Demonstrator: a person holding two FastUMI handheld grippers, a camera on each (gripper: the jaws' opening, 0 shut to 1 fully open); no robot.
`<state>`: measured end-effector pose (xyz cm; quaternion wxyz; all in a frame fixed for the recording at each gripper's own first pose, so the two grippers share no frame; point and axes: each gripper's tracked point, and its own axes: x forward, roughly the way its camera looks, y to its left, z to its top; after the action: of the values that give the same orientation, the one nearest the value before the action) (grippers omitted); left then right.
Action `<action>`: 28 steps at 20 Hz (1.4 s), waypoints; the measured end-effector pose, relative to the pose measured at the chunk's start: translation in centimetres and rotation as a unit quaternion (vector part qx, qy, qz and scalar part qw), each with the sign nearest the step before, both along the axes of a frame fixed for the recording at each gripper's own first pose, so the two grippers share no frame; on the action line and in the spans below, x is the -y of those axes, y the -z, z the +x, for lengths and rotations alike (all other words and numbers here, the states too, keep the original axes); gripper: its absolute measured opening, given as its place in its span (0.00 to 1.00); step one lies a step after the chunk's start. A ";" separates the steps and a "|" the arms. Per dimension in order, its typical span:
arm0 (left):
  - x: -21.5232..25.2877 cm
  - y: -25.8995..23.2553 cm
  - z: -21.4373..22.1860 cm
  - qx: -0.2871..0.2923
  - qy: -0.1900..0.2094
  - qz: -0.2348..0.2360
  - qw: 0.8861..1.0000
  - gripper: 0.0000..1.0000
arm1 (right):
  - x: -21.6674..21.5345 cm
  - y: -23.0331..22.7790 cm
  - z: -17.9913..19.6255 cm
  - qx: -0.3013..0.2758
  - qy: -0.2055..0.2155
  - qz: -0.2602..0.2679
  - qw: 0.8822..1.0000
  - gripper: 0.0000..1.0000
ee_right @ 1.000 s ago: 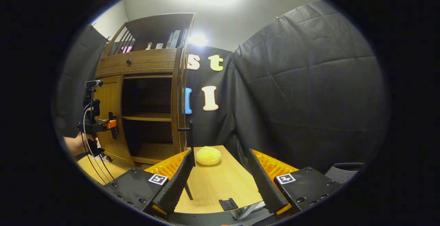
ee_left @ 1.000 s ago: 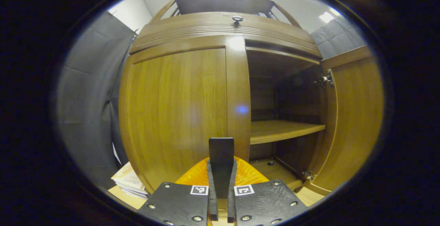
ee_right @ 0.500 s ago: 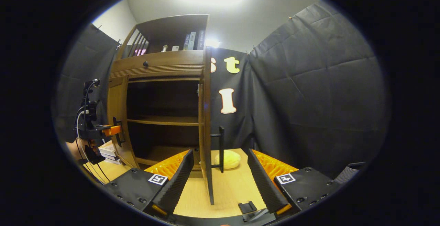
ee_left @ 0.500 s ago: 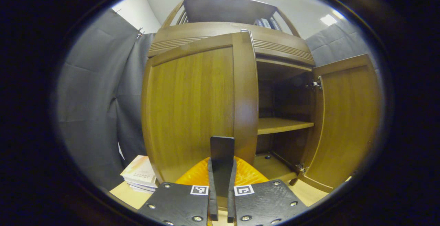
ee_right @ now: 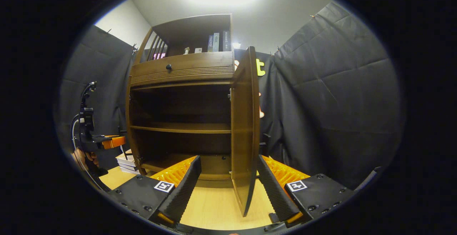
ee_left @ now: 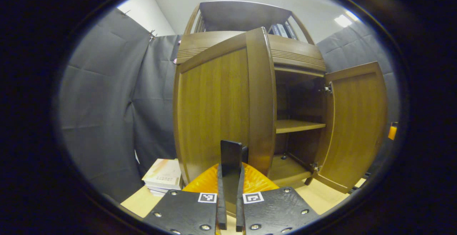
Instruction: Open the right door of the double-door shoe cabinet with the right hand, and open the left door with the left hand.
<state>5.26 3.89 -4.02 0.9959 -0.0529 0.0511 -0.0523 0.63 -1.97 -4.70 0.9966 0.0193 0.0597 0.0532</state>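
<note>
The brown wooden shoe cabinet (ee_right: 182, 67) stands on the table with both doors swung out. In the left gripper view the left door (ee_left: 217, 110) fills the middle, and my left gripper (ee_left: 230, 167) is shut on its dark upright handle (ee_left: 231, 152). The right door (ee_left: 357, 128) hangs wide open at the right, baring a shelf (ee_left: 296, 125). In the right gripper view my right gripper (ee_right: 228, 160) is open, and the right door (ee_right: 244, 128) stands nearly edge-on in line with the gap between its fingers, touching neither. The left gripper (ee_right: 114, 142), held by a hand (ee_right: 84, 156), is at the cabinet's left side.
A stack of books (ee_left: 162, 174) lies on the light wooden table (ee_left: 321, 199) left of the cabinet. A drawer with a knob (ee_right: 168, 66) and an open shelf with books (ee_right: 216, 42) sit above the doors. Black cloth walls close in behind and on both sides.
The left door has swung farther out with my left gripper on its handle. The right gripper view has turned toward the cabinet; the right door now appears between its fingers.
</note>
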 end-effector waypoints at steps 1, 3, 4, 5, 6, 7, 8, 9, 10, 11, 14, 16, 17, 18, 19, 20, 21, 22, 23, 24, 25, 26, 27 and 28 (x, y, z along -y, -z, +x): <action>-0.2 0.0 -0.1 -0.001 -0.001 0.001 1.000 0.12 | -0.6 -0.1 0.2 0.001 -0.005 0.003 1.000 0.98; -0.7 0.2 -0.3 -0.002 -0.004 0.000 1.000 0.14 | -1.9 -0.2 0.5 0.003 -0.017 0.005 1.000 0.98; -0.9 0.2 -0.4 -0.003 -0.005 -0.001 1.000 0.14 | -2.5 -0.2 0.6 0.004 -0.022 0.004 1.000 0.98; -1.1 0.2 -0.5 -0.003 -0.007 -0.003 1.000 0.14 | -3.1 -0.2 0.7 0.004 -0.028 0.003 1.000 0.99; -1.3 0.2 -0.6 -0.005 -0.008 -0.004 1.000 0.14 | -3.7 -0.3 0.8 0.004 -0.033 0.003 0.999 0.99; -1.4 0.3 -0.7 -0.005 -0.009 -0.005 1.000 0.14 | -4.3 -0.3 0.9 0.005 -0.038 0.003 0.999 0.94; -1.7 0.3 -0.8 -0.005 -0.010 -0.004 1.000 0.14 | -4.8 -0.2 1.0 0.005 -0.043 0.003 0.999 0.98; -2.0 0.4 -0.9 -0.004 -0.012 -0.001 1.000 0.14 | -5.3 -0.2 1.1 0.004 -0.046 0.004 0.999 0.99; -2.4 0.5 -0.9 -0.003 -0.014 0.001 1.000 0.13 | -5.8 -0.2 1.1 0.004 -0.050 0.005 0.999 0.98; -2.8 0.5 -0.9 -0.001 -0.017 0.002 1.000 0.13 | -6.3 -0.3 1.3 0.004 -0.053 0.006 0.999 0.98; -3.8 0.3 -1.0 0.004 -0.027 0.000 1.000 0.13 | -7.8 0.0 1.5 0.003 -0.064 0.005 0.998 0.99; -4.5 0.2 -1.0 0.009 -0.034 0.002 0.999 0.13 | -8.9 0.1 1.7 0.002 -0.070 0.004 0.998 0.98; -5.0 0.2 -0.8 0.012 -0.041 0.006 0.999 0.13 | -9.4 0.1 1.9 0.003 -0.073 0.002 0.997 0.98; -5.8 0.3 -0.9 0.010 -0.048 0.011 0.999 0.13 | -9.9 0.1 2.0 0.003 -0.076 0.001 0.997 0.98; -6.3 0.5 -0.9 0.012 -0.055 0.013 0.998 0.11 | -10.4 0.1 2.2 0.003 -0.079 0.000 0.997 0.98; -6.8 0.5 -1.2 0.011 -0.062 0.015 0.998 0.09 | -10.8 0.1 2.2 0.003 -0.081 0.000 0.997 1.00; -7.0 0.6 -0.9 0.010 -0.064 0.016 0.998 0.07 | -11.3 0.1 2.4 0.002 -0.083 -0.001 0.997 1.00; -7.3 0.6 -1.1 0.010 -0.067 0.017 0.998 0.07 | -11.6 0.3 2.4 0.002 -0.083 -0.002 0.997 0.98; -7.7 0.7 -1.1 0.009 -0.070 0.019 0.997 0.07 | -12.0 0.3 2.5 0.001 -0.083 -0.003 0.997 0.98; -8.2 0.9 -1.3 0.007 -0.073 0.021 0.997 0.07 | -12.4 0.4 2.5 0.001 -0.082 -0.004 0.997 0.98; -8.6 1.1 -1.5 0.005 -0.076 0.021 0.997 0.07 | -12.7 0.3 2.5 0.001 -0.080 -0.006 0.997 0.99; -8.9 1.3 -1.8 0.002 -0.080 0.022 0.997 0.07 | -13.0 0.5 2.6 0.001 -0.079 -0.008 0.997 0.99; -9.2 1.5 -1.9 0.000 -0.084 0.025 0.996 0.07 | -13.1 0.7 2.7 0.002 -0.075 -0.009 0.997 0.99; -9.7 1.4 -2.2 0.002 -0.089 0.030 0.996 0.07 | -13.3 0.8 2.7 0.001 -0.072 -0.010 0.997 0.99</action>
<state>3.09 13.60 -5.38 0.9979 -0.0273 0.0461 0.0375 3.36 11.38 -5.49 0.9903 0.0048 0.0606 0.1246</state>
